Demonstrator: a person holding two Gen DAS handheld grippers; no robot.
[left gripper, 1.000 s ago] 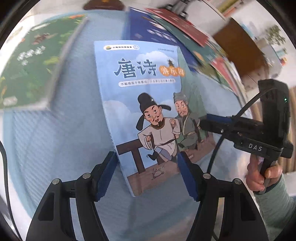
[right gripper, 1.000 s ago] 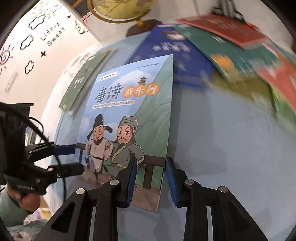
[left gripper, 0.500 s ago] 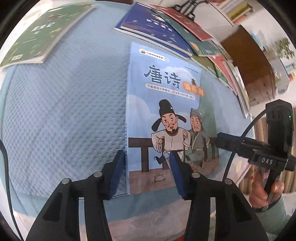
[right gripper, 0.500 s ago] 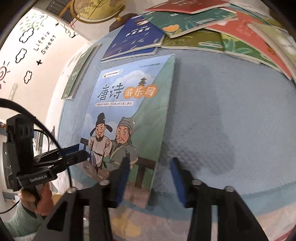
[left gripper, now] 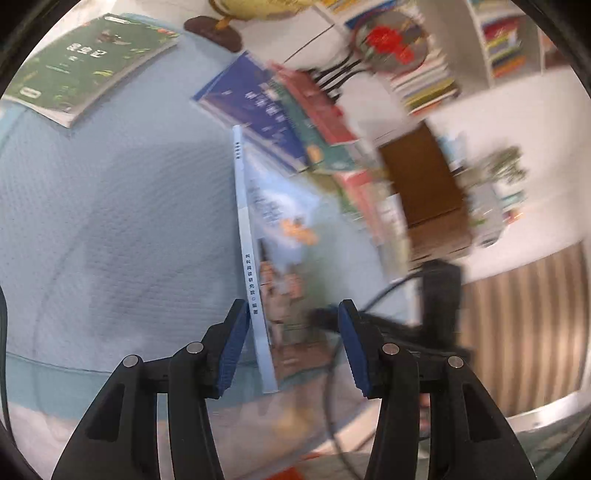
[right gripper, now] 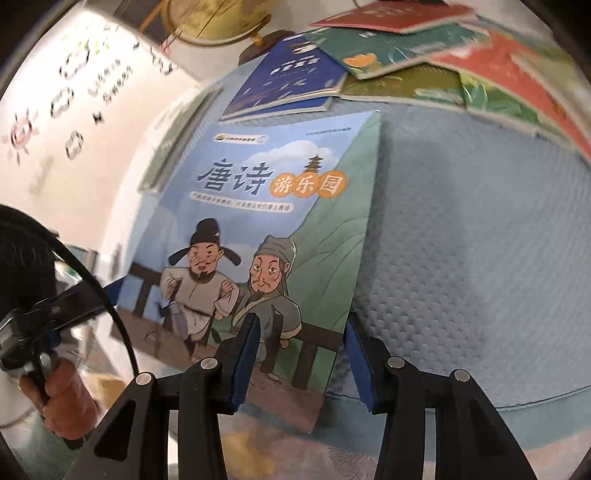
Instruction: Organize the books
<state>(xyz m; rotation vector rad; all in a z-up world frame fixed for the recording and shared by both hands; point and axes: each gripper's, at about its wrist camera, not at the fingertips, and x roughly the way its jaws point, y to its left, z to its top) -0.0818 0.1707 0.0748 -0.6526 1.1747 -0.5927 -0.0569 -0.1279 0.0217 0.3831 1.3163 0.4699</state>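
Blue poetry book (right gripper: 266, 236) between right claw (right gripper: 301, 354) pads, seemingly ungripped.

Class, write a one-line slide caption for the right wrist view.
Right gripper straddles the lower right edge of the blue cartoon-cover book, raised off the quilted blue surface.

One light-blue picture book (right gripper: 280, 206) stands out, with one dark-green book (left gripper: 88, 62) apart. One navy book (right gripper: 291, 77) lies by several overlapping others, uncountable. One globe (right gripper: 210, 18).

From my right wrist view, the picture book (right gripper: 258, 229) lies on the table (right gripper: 461, 258); overlapping books (right gripper: 406, 55) at twelve o'clock, globe (right gripper: 214, 18) at eleven.
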